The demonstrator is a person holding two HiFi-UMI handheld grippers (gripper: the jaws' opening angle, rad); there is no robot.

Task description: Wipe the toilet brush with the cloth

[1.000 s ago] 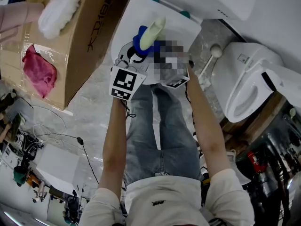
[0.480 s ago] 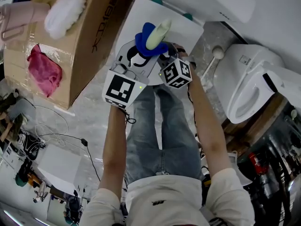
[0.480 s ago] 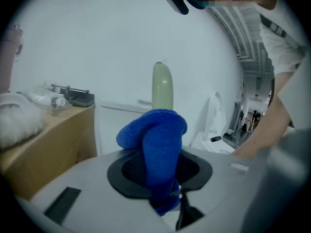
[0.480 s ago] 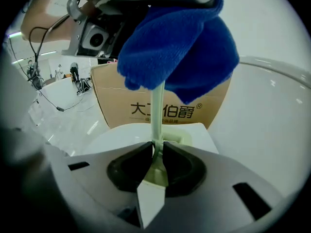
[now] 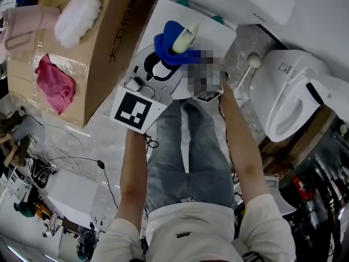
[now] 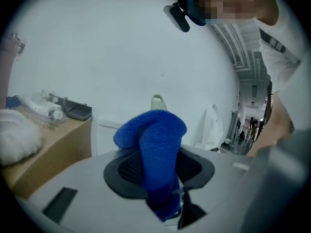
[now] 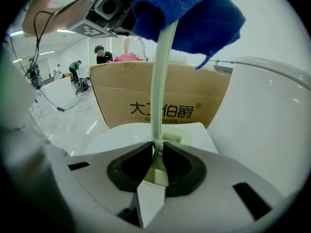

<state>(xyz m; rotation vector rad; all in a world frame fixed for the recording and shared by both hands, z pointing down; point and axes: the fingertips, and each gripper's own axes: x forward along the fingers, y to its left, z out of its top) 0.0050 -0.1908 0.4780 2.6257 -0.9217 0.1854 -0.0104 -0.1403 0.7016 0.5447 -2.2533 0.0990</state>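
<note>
Left tongs [image 6: 158,171] are pinching the blue cloth [image 6: 154,135]. It's a thick, nubbly microfibre pile, folded into a rounded hump that bulges up out of the dark pads, with a tail hanging below them.

Right tongs [image 7: 158,155] are clamped on the toilet brush [image 7: 160,81], low on its handle. We see a slim, smooth, pale green plastic rod, widening into a flat block just behind the pads. The handle stands up from the right tongs and runs into the cloth, which is wrapped round its upper part. In the head view only the rounded pale tip pokes out past the blue folds. We can't make out the bristle end in any view.

Both tools are held in the air, close together, over a glossy white toilet lid [image 5: 210,34] just beyond the person's knees.

Around that:
- Left: a brown corrugated cardboard box [image 5: 109,31] with dark print and taped flaps.
- On the box: a white fluffy duster [image 5: 76,16] at the far end and a crumpled pink-red rag [image 5: 54,86] nearer.
- Right: a second toilet [image 5: 283,97], white ceramic with an oval open bowl.
- Between the two toilets: a thin white stick [image 5: 250,60] with a ball-shaped end.
- Floor [image 5: 103,130]: grey, marbled, shiny.
</note>
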